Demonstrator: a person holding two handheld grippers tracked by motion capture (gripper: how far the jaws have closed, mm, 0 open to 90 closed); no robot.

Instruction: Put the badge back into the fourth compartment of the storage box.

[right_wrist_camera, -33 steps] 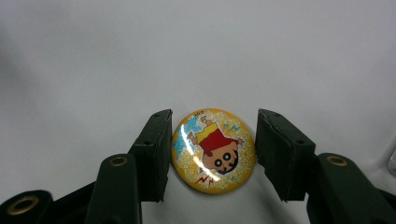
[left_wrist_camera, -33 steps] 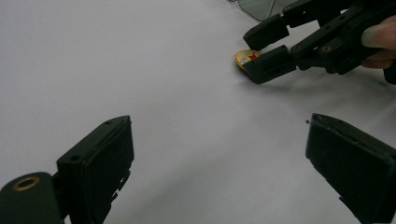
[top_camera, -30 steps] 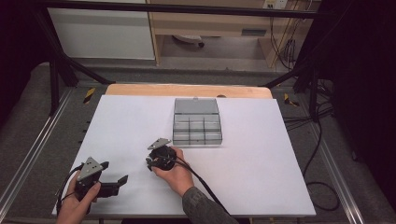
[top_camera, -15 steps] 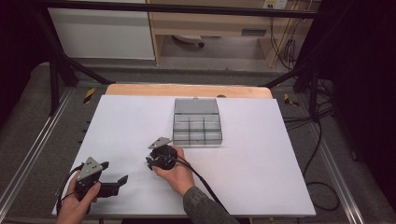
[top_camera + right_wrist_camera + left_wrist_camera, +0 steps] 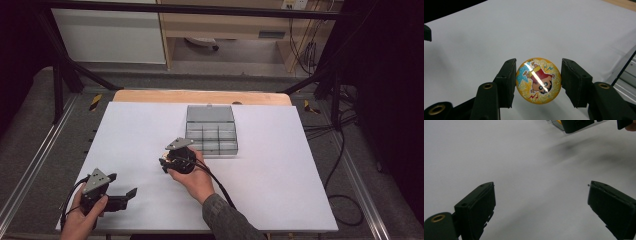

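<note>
**Q:** Near the middle of the worktop (image 5: 280, 165), what does the right gripper (image 5: 537, 80) carry?

**A:** A round yellow badge (image 5: 538, 80) with a glittery face and a cartoon figure printed on it. Its two black pads (image 5: 510, 80) press on opposite edges of the badge, so this gripper is clenched on it. In the right gripper view the badge hangs clear above the white surface, its face turned toward the camera.

**Q:** Where does that gripper stand relative to the other things?

**A:** In the high view the right gripper (image 5: 176, 159) sits just off the near left corner of a grey compartment box (image 5: 211, 131), which lies toward the far edge of the worktop, about midway along it. The person's right hand (image 5: 195, 176) holds the gripper, and a black cable (image 5: 217, 187) trails back along the sleeve.

**Q:** And the left gripper (image 5: 541, 202)?

**A:** It is released: its jaws stand wide apart with only bare white surface between them. In the high view the left gripper (image 5: 117, 192) rests low near the near left corner of the worktop, well apart from the box, in the person's left hand (image 5: 82, 220). At the top edge of the left gripper view, the right gripper shows farther off with a sliver of yellow beside it.
</note>
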